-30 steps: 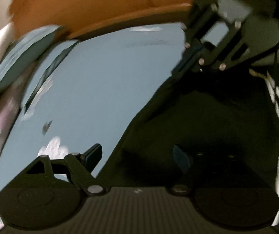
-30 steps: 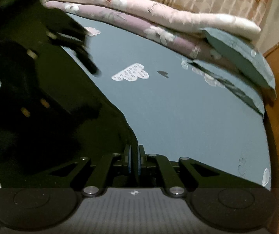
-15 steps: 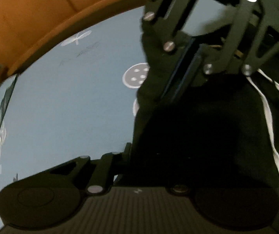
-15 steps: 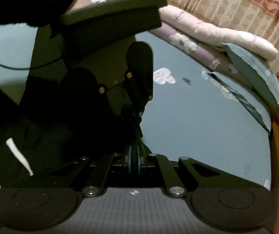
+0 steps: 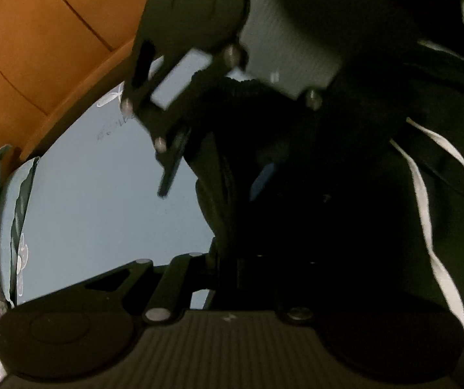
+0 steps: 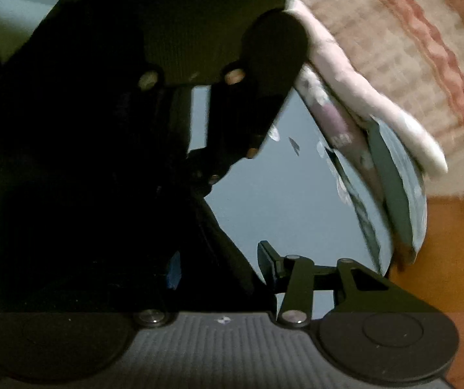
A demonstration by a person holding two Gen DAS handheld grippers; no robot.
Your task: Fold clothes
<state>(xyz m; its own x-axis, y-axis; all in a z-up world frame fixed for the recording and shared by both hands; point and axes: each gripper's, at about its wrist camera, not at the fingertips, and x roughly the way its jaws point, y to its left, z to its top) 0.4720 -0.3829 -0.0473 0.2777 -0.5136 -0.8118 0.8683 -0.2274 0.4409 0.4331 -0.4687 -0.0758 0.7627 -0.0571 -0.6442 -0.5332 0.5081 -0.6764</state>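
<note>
- Left wrist view: left gripper (image 5: 224,259) pinched fully shut on a raised fold of the black garment (image 5: 329,210). Fold running straight ahead from the jaws toward the right gripper (image 5: 214,178), close in front and facing back.
- Same view: bulk of the garment spread to the right over the blue sheet (image 5: 102,194). Soft, matte and limp, with a ribbed edge near the top and two white stripes (image 5: 426,227) running lengthwise down the right side. Smooth orange wooden board (image 5: 37,48) beyond the sheet's far edge.
- Right wrist view: right gripper (image 6: 220,269) about half open, jaws just having been opening. Garment's edge lying loose between them, close to the blue-padded finger, neither pad pressing on it.
- Same view: garment ahead and to the left, bare sheet to the right. Left gripper just in front, the only one with a hold on the cloth, so judged the hand to carry the fold.
- Far right: stacked pale quilts (image 6: 361,97), soft and rounded, beside a patterned curtain (image 6: 410,48).
</note>
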